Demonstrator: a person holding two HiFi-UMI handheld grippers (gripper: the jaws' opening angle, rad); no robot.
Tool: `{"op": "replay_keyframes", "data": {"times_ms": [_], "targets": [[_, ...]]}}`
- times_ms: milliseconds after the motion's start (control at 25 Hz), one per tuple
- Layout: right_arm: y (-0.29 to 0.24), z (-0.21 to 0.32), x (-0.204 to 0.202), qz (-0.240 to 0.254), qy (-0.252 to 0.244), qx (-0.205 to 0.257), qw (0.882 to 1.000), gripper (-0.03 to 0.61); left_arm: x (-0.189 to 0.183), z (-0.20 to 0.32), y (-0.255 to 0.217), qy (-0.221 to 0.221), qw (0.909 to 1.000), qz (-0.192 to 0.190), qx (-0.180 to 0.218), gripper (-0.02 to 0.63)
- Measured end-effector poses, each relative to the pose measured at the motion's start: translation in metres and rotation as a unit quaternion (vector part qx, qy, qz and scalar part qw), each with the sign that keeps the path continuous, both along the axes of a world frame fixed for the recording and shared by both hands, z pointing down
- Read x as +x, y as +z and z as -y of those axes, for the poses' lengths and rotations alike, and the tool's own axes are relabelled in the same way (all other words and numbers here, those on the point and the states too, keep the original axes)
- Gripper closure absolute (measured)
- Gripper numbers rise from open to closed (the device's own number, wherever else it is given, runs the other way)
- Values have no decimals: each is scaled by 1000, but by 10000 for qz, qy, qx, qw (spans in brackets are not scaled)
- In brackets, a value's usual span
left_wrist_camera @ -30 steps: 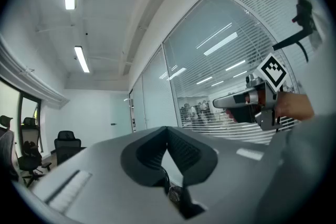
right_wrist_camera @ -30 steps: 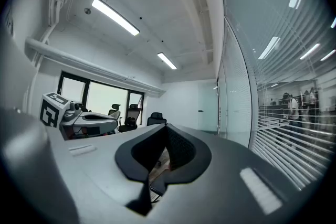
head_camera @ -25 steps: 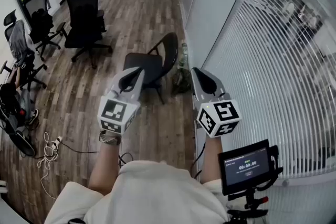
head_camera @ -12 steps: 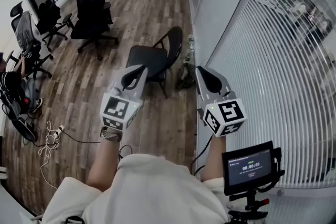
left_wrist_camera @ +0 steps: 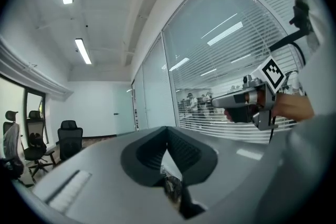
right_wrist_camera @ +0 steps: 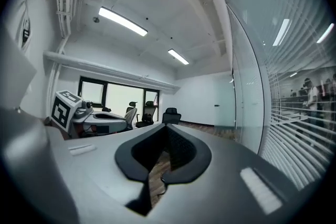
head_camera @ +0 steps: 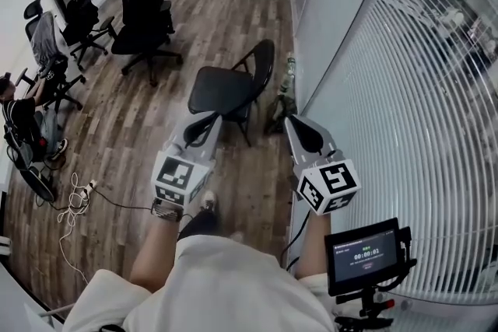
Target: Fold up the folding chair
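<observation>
In the head view, the person is holding both tongs out level over a wooden floor (head_camera: pixel 117 128). The left tongs (head_camera: pixel 208 120) and the right tongs (head_camera: pixel 295 125) are pointing the same way, side by side and well apart, each with its jaws pressed together and gripping nothing. The chair (head_camera: pixel 226 89) is standing unfolded on the floor ahead of both tips, its seat nearer the left tongs and its back toward the glass wall (head_camera: pixel 405 89) that is running along the outer side of the right tongs. Black office chairs (head_camera: pixel 144 8) are standing farther off, beyond and to the outer side of the left tongs. A small screen (head_camera: pixel 366 259) is sitting behind the right tongs, close to the person.

In the left gripper view, the jaws are meeting at the tips with nothing between them. The right tongs are showing off to the right in front of the blinds. An office chair is standing far to the left.

In the right gripper view, the jaws are likewise closed and empty. A sliver of wooden floor is showing behind the tips, and the left tongs are showing to the left.
</observation>
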State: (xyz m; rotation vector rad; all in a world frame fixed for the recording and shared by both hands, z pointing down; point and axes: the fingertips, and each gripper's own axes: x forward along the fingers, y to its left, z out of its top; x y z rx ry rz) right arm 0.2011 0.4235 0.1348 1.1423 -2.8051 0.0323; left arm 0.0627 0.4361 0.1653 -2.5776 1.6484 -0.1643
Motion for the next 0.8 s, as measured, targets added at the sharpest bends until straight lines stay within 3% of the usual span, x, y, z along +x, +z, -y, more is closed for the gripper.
{"op": "replay_keyframes", "data": {"times_ms": [360,800], "targets": [[19,45,9,112,370,84,9992,576,-3,46,29,51,9999,-107,-53,615],[21,154,-21,63,886,107,9960,577,-35,160,34,346,9992,-179,-68,615]]}}
